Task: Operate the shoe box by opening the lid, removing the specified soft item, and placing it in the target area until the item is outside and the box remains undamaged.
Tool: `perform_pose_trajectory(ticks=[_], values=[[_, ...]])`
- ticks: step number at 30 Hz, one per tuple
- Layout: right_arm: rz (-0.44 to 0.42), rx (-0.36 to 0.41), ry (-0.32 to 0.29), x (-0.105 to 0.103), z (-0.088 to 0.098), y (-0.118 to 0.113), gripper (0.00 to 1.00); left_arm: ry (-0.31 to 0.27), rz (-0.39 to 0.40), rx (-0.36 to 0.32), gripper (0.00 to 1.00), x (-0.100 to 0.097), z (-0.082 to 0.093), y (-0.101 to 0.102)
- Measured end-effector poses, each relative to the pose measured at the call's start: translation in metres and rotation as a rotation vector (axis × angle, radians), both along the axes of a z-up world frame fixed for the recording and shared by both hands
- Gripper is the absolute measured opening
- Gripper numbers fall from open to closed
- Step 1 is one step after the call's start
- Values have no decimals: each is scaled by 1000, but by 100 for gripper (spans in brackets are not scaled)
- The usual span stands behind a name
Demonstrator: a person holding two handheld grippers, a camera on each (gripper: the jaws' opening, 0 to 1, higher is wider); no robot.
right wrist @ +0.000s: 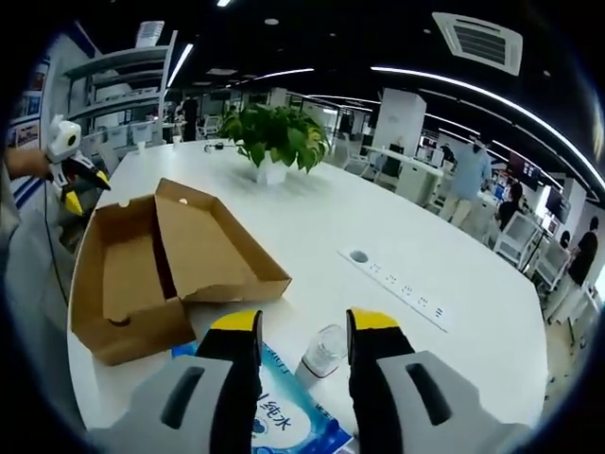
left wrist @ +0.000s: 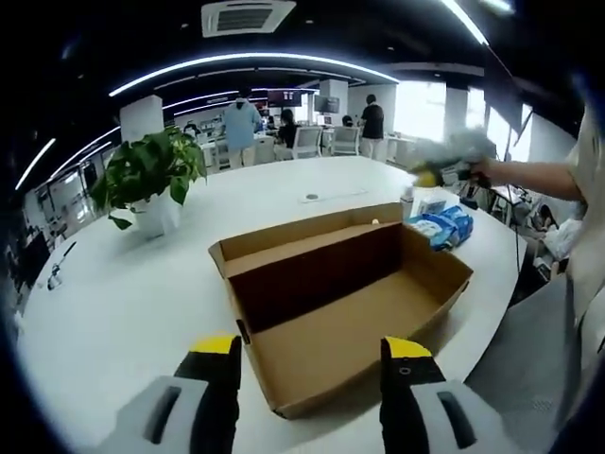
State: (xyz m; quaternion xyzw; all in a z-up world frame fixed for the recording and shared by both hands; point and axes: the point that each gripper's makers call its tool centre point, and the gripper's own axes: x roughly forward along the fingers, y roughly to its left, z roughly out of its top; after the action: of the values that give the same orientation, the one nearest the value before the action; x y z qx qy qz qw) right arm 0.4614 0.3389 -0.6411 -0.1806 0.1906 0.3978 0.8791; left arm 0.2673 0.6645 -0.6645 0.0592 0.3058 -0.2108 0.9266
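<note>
The brown cardboard shoe box (left wrist: 350, 312) lies on the white table with its lid folded back flat, and its inside looks bare. My left gripper (left wrist: 312, 364) is open just in front of the box's near edge. A blue soft pack of wipes (left wrist: 442, 227) lies on the table beside the box's far right end. In the right gripper view the same pack (right wrist: 284, 416) lies under my right gripper (right wrist: 304, 331), which is open above it. The box (right wrist: 161, 265) sits to the left, apart from the jaws.
A small clear bottle (right wrist: 324, 352) stands beside the wipes pack. A potted plant (left wrist: 151, 180) stands at the back left and a power strip (right wrist: 397, 284) is set into the table. The table edge runs close to the box (left wrist: 492, 274). People and desks fill the background.
</note>
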Motion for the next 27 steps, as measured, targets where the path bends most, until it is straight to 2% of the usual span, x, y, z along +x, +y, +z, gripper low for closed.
perform_pose_trajectory(ticks=[6,10,19,27], values=[[12,13,26,-2,9,18,30,28,13,37,49,-3,-10,7],[15,0,41,-1,9,28,29,44,40,40,38,-4,-14,13],[17,-39,105,7,-3,44,29,86,112,41,29,-8,-24,25],[17,-55,162,12,-15,58,27,135,184,-1,19,-9,-34,32]])
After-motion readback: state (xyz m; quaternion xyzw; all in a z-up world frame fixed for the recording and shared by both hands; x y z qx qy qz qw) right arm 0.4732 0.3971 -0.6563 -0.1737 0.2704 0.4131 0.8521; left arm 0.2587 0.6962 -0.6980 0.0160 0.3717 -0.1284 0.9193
